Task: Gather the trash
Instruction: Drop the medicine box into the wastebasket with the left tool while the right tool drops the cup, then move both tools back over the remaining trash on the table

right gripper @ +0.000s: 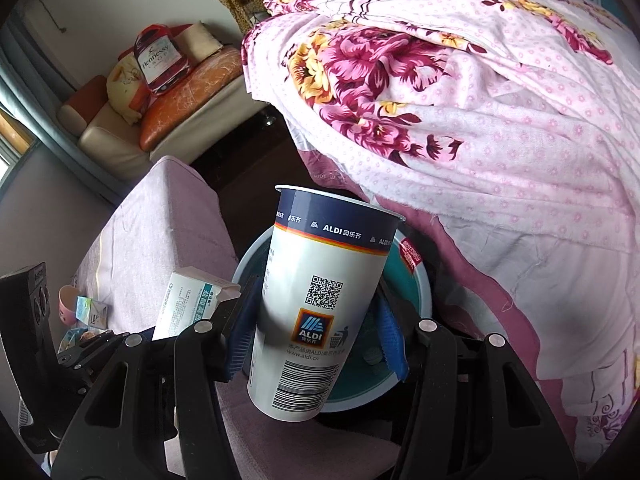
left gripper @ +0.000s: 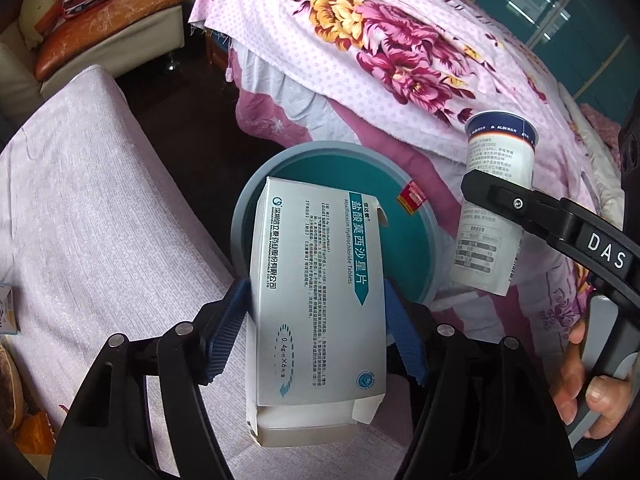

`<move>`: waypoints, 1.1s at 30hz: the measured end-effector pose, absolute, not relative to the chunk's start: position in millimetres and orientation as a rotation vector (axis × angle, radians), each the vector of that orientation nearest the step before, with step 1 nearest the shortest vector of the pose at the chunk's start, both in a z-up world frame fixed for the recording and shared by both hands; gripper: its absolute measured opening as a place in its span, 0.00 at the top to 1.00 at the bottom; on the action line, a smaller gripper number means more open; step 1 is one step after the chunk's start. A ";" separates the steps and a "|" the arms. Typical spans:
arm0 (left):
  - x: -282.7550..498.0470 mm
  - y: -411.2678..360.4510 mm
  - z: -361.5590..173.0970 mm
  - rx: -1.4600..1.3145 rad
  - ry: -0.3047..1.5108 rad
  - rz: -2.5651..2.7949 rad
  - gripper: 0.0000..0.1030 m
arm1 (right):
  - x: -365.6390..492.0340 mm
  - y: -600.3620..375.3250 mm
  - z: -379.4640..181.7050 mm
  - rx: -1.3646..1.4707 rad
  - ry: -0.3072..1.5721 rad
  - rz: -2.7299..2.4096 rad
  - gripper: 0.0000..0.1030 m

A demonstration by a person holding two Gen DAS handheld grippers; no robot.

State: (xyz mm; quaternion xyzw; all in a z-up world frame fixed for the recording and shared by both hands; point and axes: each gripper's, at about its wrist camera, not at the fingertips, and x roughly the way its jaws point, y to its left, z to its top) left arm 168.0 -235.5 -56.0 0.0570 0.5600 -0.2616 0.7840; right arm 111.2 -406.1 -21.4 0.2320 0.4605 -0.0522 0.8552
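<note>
Over the left wrist camera I see the left gripper (left gripper: 316, 294) with its blue pads laid against both long edges of a white and teal tablet box (left gripper: 316, 264), pinching it; the box's end flap hangs open at the bottom. The box is held over the near edge of a round wastebasket (left gripper: 240, 220), which has a grey rim and a teal inside and stands on the dark floor between a lilac-covered bench (left gripper: 100, 220) and a floral bedspread (left gripper: 400, 40). A red label (left gripper: 412, 198) shows inside the basket. To the right, a black finger of the other tool crosses an ALDI paper cup (left gripper: 496, 148), and a hand (left gripper: 588, 380) grips the handle below. Turning to the right wrist camera, I see the right gripper (right gripper: 316, 320) closed on that paper cup (right gripper: 324, 280), which is tilted with its mouth away from me, directly above the wastebasket (right gripper: 424, 292). The tablet box (right gripper: 184, 304) shows just left of the cup, beside the basket's rim.
</note>
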 end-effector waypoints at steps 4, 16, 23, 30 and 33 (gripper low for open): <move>169.7 -237.3 -59.5 0.125 1.209 -0.558 0.21 | 114.7 -406.9 -23.0 0.480 0.976 -0.120 0.50; 162.0 -207.1 -54.2 0.088 1.185 -0.529 0.14 | 123.9 -396.4 -27.4 0.455 1.007 -0.125 0.48; 154.6 -189.8 -48.6 0.052 1.178 -0.524 0.14 | 121.8 -391.9 -22.2 0.454 1.008 -0.133 0.31; 143.8 -168.3 -39.1 0.018 1.162 -0.517 0.14 | 117.1 -379.0 -16.2 0.439 1.022 -0.127 0.28; 137.6 -155.2 -33.5 -0.003 1.153 -0.510 0.14 | 115.0 -370.4 -13.1 0.430 1.032 -0.118 0.26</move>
